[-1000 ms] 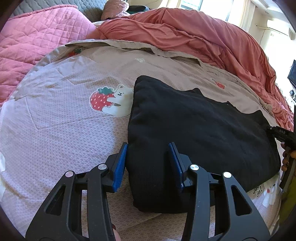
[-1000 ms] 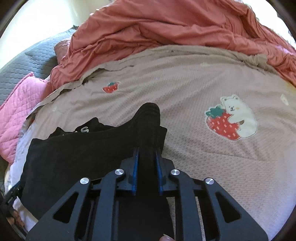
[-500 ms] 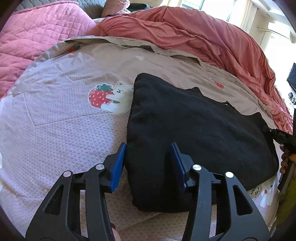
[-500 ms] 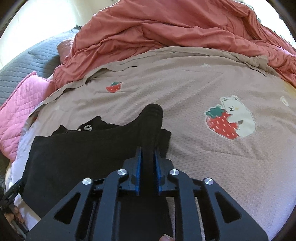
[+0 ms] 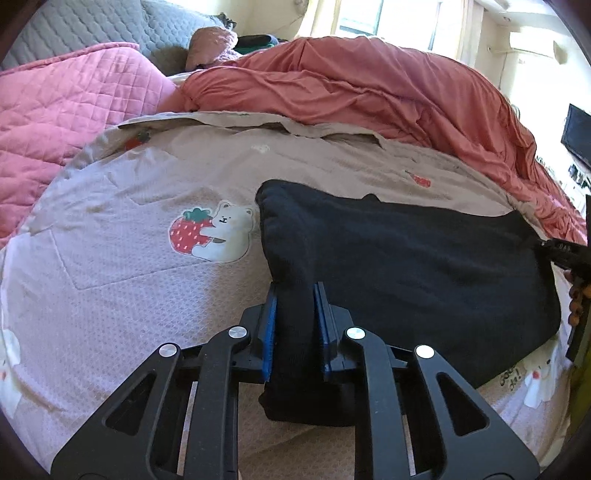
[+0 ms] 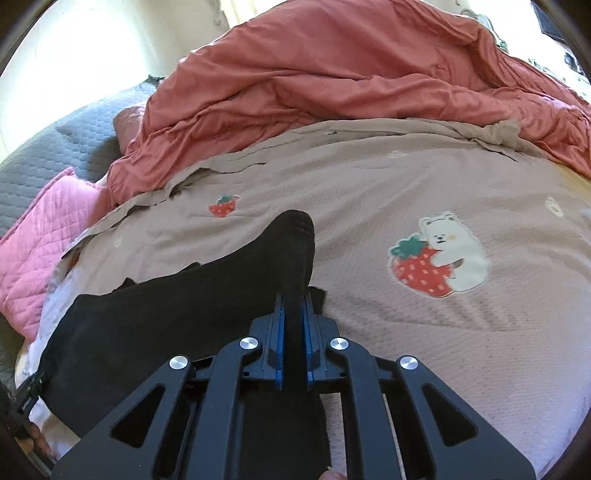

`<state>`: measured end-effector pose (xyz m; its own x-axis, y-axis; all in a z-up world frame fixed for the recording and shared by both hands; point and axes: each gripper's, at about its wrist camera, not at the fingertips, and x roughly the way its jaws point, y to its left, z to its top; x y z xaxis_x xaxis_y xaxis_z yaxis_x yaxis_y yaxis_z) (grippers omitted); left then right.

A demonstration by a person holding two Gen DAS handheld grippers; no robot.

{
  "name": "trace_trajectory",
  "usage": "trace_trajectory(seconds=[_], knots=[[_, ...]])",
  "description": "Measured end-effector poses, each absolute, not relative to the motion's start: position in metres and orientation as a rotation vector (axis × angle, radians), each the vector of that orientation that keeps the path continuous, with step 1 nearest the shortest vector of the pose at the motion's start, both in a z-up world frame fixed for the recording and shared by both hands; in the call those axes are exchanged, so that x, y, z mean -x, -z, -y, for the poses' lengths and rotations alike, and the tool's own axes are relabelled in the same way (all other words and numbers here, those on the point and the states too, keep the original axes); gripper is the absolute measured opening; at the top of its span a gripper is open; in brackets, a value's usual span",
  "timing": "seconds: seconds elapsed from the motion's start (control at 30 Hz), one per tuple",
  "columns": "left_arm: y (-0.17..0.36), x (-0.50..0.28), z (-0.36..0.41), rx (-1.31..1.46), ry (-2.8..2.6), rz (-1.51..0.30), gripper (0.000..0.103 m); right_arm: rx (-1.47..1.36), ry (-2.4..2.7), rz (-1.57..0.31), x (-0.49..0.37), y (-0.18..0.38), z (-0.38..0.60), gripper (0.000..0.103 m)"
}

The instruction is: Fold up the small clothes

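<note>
- Grip status: I have the left gripper (image 5: pixel 294 325) with its jaws clamped on a bunched near edge of the black garment (image 5: pixel 406 266); blue pads pressed into the cloth on both sides.
- Right gripper (image 6: pixel 293 332), jaws likewise pinched tight on a ridge of the same garment (image 6: pixel 184 314), thin fold of fabric between the pads.
- Garment lies flat on the bed, on the beige strawberry-bear cover (image 5: pixel 110 266), stretched between my two grips. Looks already folded at least once: thick doubled edge on the left side. That's my read, not certain.
- The other tool shows at the far right edge of the left wrist view, at the garment's opposite end, so I'm holding it at both ends.
- Step in hand, as I judge it: both ends grasped, ready to lift and carry for the next fold.
- Next move calls for raising both grips together, keeping the cloth taut and level, then laying the held edge over the far edge and lining them up before letting go. Uneven lift would skew the fold; thick knit may slip or drag the lower layer.
- Bear print (image 6: pixel 439 258) sits just beside the garment's edge.
- Farther out: crumpled coral duvet (image 5: pixel 369 96) along the back of the bed, pink quilted blanket (image 5: pixel 66 103) and grey quilted pillow (image 5: pixel 92 26) beyond.
</note>
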<state>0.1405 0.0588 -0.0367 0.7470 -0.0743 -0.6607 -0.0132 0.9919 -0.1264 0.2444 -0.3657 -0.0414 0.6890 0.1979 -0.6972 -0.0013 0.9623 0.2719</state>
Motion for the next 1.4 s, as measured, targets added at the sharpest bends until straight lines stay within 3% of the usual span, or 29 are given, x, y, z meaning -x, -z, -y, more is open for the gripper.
trace_trajectory(seconds=[0.17,0.23,0.33,0.4,0.7,0.83,0.97,1.17,1.2,1.27,1.3,1.4], knots=[[0.055,-0.153,-0.059,0.118,0.008,-0.817,0.018,-0.26,-0.062,-0.919,-0.258,0.076,0.362,0.008],[0.054,-0.15,-0.062,0.129,0.006,-0.814,0.02,-0.233,-0.047,-0.908,-0.256,0.073,0.359,0.014],[0.055,-0.149,-0.064,0.131,-0.001,-0.816,0.021,-0.252,-0.052,-0.91,-0.253,0.07,0.362,0.026],[0.053,-0.148,-0.065,0.138,-0.003,-0.812,0.022,-0.29,-0.069,-0.905,-0.245,0.066,0.369,0.04],[0.052,-0.142,-0.096,0.351,0.031,-0.835,0.034,-0.397,-0.198,-0.889,-0.186,0.054,0.387,0.048],[0.052,-0.133,-0.102,0.407,0.053,-0.839,0.038,-0.386,-0.244,-0.905,-0.16,0.053,0.387,0.048],[0.053,-0.124,-0.102,0.443,0.089,-0.851,0.05,-0.356,-0.261,-0.935,-0.146,0.058,0.382,0.048],[0.06,-0.122,-0.094,0.421,0.089,-0.875,0.05,-0.384,-0.257,-0.943,-0.141,0.065,0.381,0.046],[0.059,-0.122,-0.093,0.406,0.084,-0.872,0.048,-0.388,-0.263,-0.944,-0.141,0.065,0.38,0.037],[0.06,-0.122,-0.086,0.385,0.103,-0.87,0.024,-0.373,-0.264,-0.937,-0.141,0.064,0.377,0.021],[0.059,-0.122,-0.083,0.372,0.112,-0.866,0.02,-0.363,-0.26,-0.931,-0.141,0.063,0.377,0.012],[0.052,-0.119,-0.069,0.268,0.091,-0.833,0.014,-0.365,-0.251,-0.914,-0.138,0.058,0.379,0.01]])
